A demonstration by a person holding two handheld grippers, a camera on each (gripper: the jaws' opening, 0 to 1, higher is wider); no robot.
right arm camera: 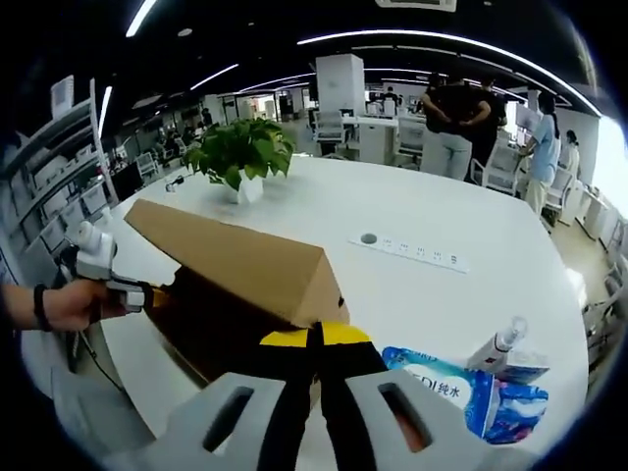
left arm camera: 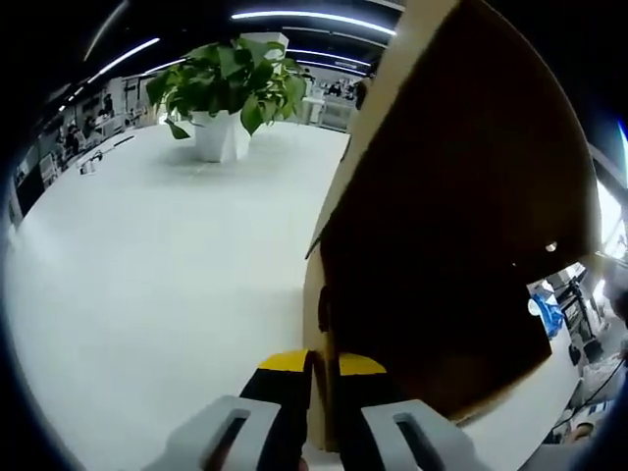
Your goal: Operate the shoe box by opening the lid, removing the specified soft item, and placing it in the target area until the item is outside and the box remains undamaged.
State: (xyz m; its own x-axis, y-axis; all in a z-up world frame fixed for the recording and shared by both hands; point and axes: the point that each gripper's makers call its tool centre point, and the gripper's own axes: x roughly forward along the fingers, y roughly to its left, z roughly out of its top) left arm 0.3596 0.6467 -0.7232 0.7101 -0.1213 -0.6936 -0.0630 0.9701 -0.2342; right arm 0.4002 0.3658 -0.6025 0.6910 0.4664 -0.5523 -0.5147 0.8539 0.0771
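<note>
The brown cardboard shoe box lid [left arm camera: 461, 226] stands raised and tilted, its dark underside facing the left gripper view. My left gripper [left arm camera: 322, 365] is shut on the lid's edge, with cardboard between its yellow-tipped jaws. In the right gripper view the lid [right arm camera: 235, 257] slopes up over the dark box opening [right arm camera: 221, 329]. A hand holds the left gripper [right arm camera: 147, 294] at the lid's far end. My right gripper [right arm camera: 316, 339] is shut, its tips just under the lid's near corner. No cardboard shows between those jaws. The box's contents are hidden.
A blue wet-wipe pack [right arm camera: 471, 392] and a small spray bottle [right arm camera: 500, 343] lie on the white table [right arm camera: 432, 216] right of the box. A potted plant [right arm camera: 240, 152] [left arm camera: 231, 88] stands farther back, and a socket strip [right arm camera: 412, 253] is set into the table. People stand by desks behind.
</note>
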